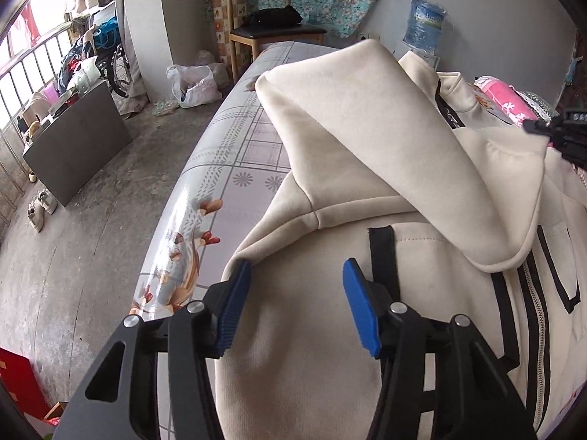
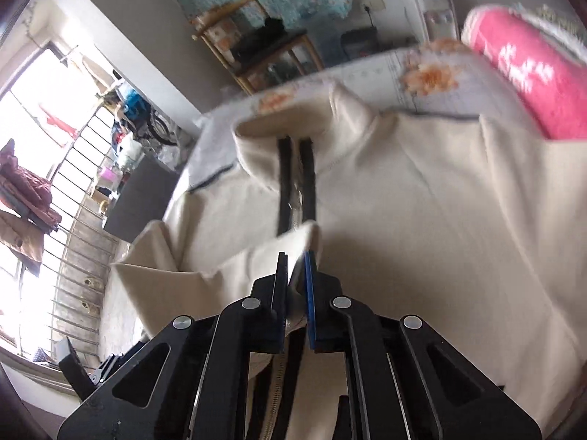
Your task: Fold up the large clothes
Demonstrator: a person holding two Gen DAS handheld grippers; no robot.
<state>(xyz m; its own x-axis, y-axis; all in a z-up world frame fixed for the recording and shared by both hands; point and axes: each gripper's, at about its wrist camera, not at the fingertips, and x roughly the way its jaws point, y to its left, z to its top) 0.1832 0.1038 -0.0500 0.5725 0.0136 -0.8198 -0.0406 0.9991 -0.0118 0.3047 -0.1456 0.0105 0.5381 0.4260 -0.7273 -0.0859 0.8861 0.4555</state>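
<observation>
Where black tape borders zipper: cream hoodie (image 1: 367, 139) (no legible writing).

Right tongs (image 2: 295, 267) clamping cream jacket (image 2: 422, 201) fold near black zipper (image 2: 297, 179), lying across bed (image 2: 370, 69), pink pillow (image 2: 524, 73) beside.

Daylight from window (image 2: 22, 117) blows out left of frame, right wrist view motion-blurred, left wrist view sharp, fisheye bends edges.

One cream jacket (image 1: 367, 154), one wooden chair (image 1: 264, 29), one water bottle (image 1: 425, 25), two shoes (image 1: 42, 207).
</observation>
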